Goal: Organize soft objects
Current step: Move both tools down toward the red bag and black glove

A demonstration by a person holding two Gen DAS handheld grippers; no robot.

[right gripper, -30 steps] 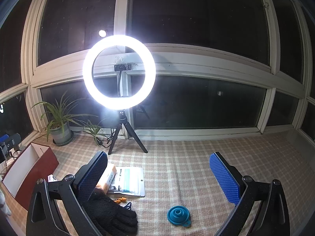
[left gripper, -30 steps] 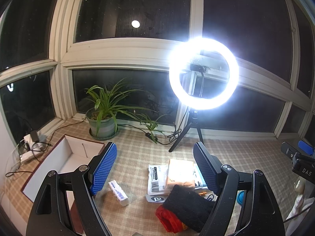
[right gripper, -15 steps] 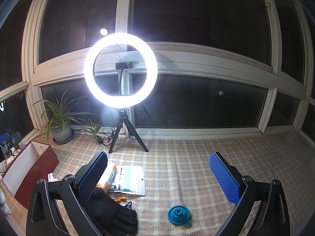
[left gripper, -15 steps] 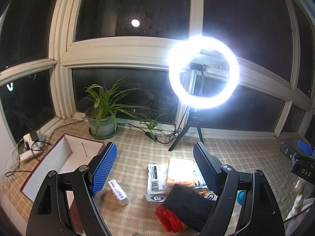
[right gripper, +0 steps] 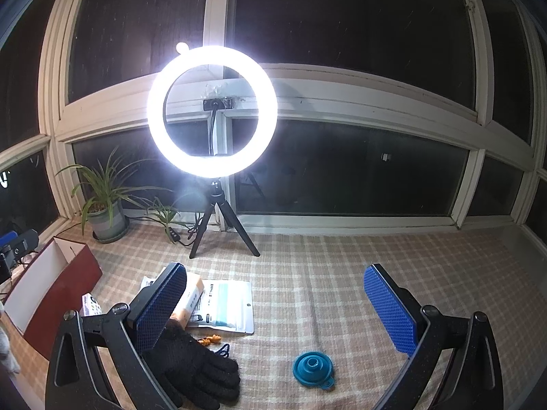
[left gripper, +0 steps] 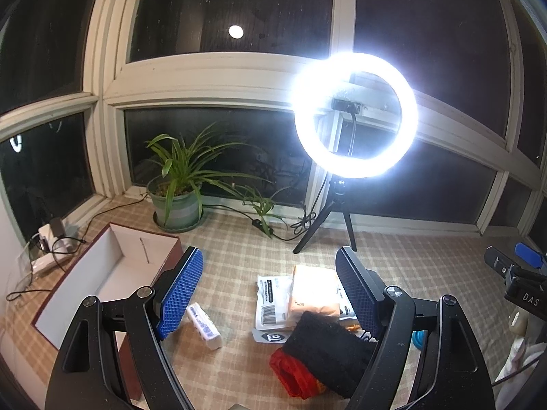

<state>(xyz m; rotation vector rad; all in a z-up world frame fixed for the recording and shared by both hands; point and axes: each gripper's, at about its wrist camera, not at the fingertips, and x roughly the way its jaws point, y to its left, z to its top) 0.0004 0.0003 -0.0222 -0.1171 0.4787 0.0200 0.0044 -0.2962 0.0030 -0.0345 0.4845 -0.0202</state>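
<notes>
A black knit glove [left gripper: 324, 355] [right gripper: 195, 365] lies on the checked cloth over a red cloth item [left gripper: 290, 372]. Behind it rest an orange soft pack [left gripper: 312, 290] [right gripper: 191, 302] and white plastic pouches [left gripper: 271, 302] [right gripper: 225, 304]. A small white tube-like pack [left gripper: 204, 323] lies left of them. An open red box with a white inside [left gripper: 99, 280] [right gripper: 51, 294] stands at the left. My left gripper [left gripper: 270, 294] hovers open above the pouches, holding nothing. My right gripper [right gripper: 275, 307] is open too, above the cloth right of the glove.
A lit ring light on a tripod [left gripper: 355, 116] [right gripper: 212, 112] stands at the back by the windows, with a potted plant [left gripper: 177, 198] [right gripper: 104, 212] and cables to its left. A teal collapsible funnel [right gripper: 312, 369] lies near my right gripper. A power strip [left gripper: 51, 239] sits far left.
Both views have shifted only slightly, as if both grippers tilted a little. Nothing on the cloth has moved, and both grippers stay open.
</notes>
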